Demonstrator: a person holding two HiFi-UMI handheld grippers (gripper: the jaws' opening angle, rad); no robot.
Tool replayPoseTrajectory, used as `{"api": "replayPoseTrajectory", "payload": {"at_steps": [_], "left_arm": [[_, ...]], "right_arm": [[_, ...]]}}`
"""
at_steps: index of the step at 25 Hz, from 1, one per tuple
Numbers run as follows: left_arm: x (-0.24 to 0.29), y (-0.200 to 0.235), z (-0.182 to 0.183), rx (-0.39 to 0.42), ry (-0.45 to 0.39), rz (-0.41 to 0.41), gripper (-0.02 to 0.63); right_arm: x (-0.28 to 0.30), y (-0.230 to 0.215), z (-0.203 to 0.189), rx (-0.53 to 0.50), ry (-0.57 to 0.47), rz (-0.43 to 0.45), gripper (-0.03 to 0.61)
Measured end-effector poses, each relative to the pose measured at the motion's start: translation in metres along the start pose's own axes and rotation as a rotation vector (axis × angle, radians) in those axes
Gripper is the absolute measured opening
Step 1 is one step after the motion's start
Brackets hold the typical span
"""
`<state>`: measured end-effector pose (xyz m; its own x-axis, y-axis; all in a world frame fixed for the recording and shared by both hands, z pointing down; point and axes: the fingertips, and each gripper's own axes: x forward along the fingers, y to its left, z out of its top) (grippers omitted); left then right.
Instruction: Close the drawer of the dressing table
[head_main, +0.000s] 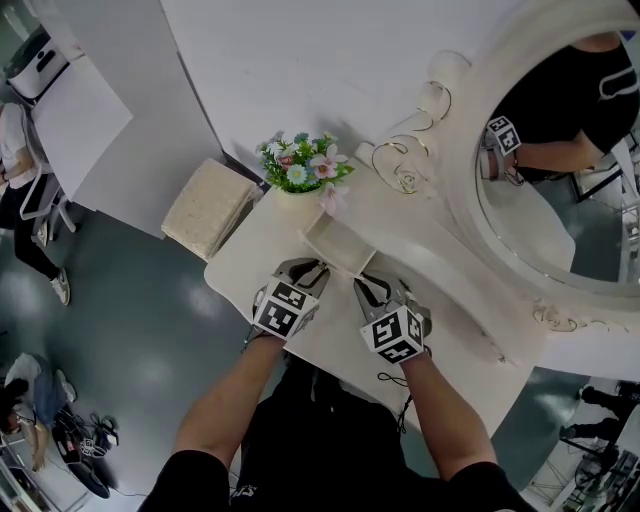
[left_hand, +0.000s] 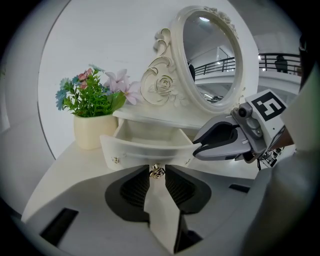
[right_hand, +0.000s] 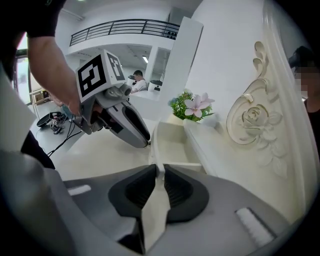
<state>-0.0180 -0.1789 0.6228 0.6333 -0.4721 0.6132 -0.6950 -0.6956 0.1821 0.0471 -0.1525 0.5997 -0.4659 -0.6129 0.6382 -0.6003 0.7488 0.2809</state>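
The small white drawer (head_main: 338, 246) of the dressing table (head_main: 470, 350) stands pulled out. In the left gripper view its front panel (left_hand: 145, 148) faces me, with a metal knob (left_hand: 156, 171) at the middle. My left gripper (left_hand: 156, 173) is shut on that knob, one pad on each side. My right gripper (right_hand: 159, 170) is shut on the right end of the front panel (right_hand: 158, 150), whose thin edge sits between the pads. In the head view the left gripper (head_main: 308, 268) and right gripper (head_main: 368, 286) sit side by side at the drawer's front. The drawer's inside (right_hand: 172, 145) looks empty.
A pot of artificial flowers (head_main: 300, 175) stands on the tabletop just behind and left of the drawer. The oval mirror (head_main: 560, 170) in its carved white frame rises to the right. A cream padded stool (head_main: 208, 208) stands on the floor to the left.
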Motion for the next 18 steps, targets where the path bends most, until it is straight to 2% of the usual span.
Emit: {"api": "replayPoseTrajectory", "payload": {"at_steps": [9, 18], "left_arm": [[0.008, -0.004, 0.012, -0.02, 0.01, -0.019, 0.101], [0.005, -0.001, 0.022, -0.026, 0.025, -0.024, 0.101]], "right_arm": [[-0.003, -0.019, -0.005, 0.17, 0.007, -0.007, 0.081], [-0.051, -0.031, 0.0, 0.337, -0.077, -0.054, 0.08]]}}
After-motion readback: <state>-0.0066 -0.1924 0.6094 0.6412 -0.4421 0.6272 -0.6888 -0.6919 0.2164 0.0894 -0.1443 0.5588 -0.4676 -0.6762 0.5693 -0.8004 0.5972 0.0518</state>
